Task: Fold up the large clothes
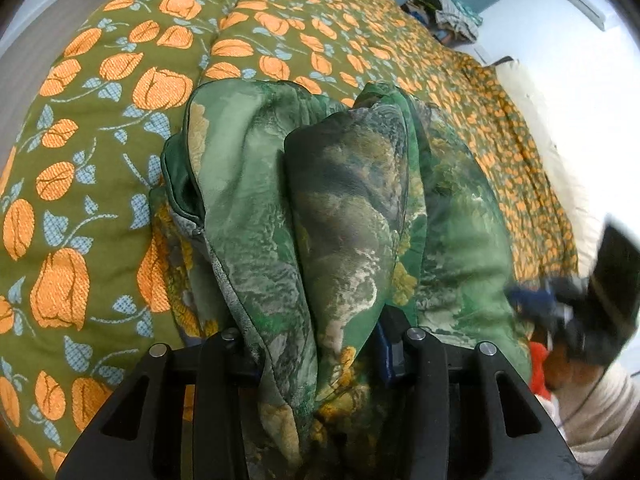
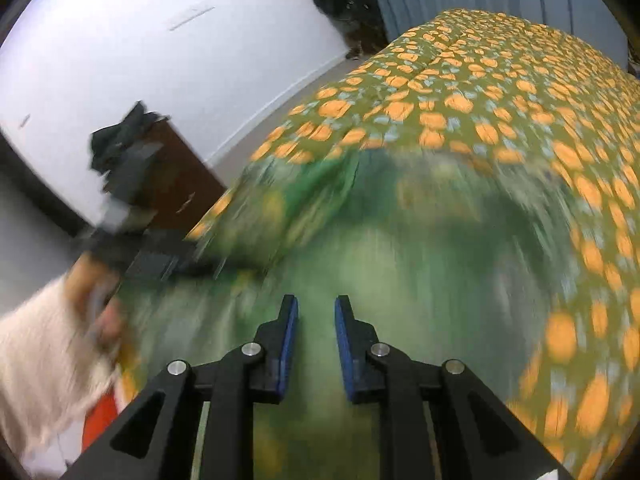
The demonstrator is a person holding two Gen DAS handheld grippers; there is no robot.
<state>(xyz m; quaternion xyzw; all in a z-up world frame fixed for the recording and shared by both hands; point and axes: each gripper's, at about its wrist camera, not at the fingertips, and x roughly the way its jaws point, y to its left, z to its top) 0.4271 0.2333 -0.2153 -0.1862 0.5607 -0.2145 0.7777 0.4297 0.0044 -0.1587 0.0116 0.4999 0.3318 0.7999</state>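
Olive bedding printed with orange tulips and pale blue leaves covers the bed (image 1: pixel 120 128), which fills most of both views, with a white wall and a strip of grey floor beyond it. On the bed lies the green garment (image 1: pixel 348 200), a silky piece with a mottled landscape print in greens, greys and yellow. In the left wrist view it is bunched into thick upright folds that rise straight out of the left tool (image 1: pixel 320 356); the fabric passes between the black arms and hides the fingertips, so the left tool is closed on a gathered fold of it. At the right edge of that view the right tool (image 1: pixel 576 312) shows as a dark blur, with a cream sleeve (image 1: pixel 600 412) below it. The right wrist view is smeared by motion: the right tool (image 2: pixel 316 344) has its blue-padded fingers (image 2: pixel 289 344) parted with a clear gap and nothing between them, poised above the blurred green garment (image 2: pixel 420 248) spread over the bed (image 2: pixel 500 92). To the left of that view the left tool (image 2: pixel 160 260) is at the garment's edge, near a brown cabinet (image 2: pixel 180 172) with dark clothes (image 2: pixel 120 140) heaped on top.
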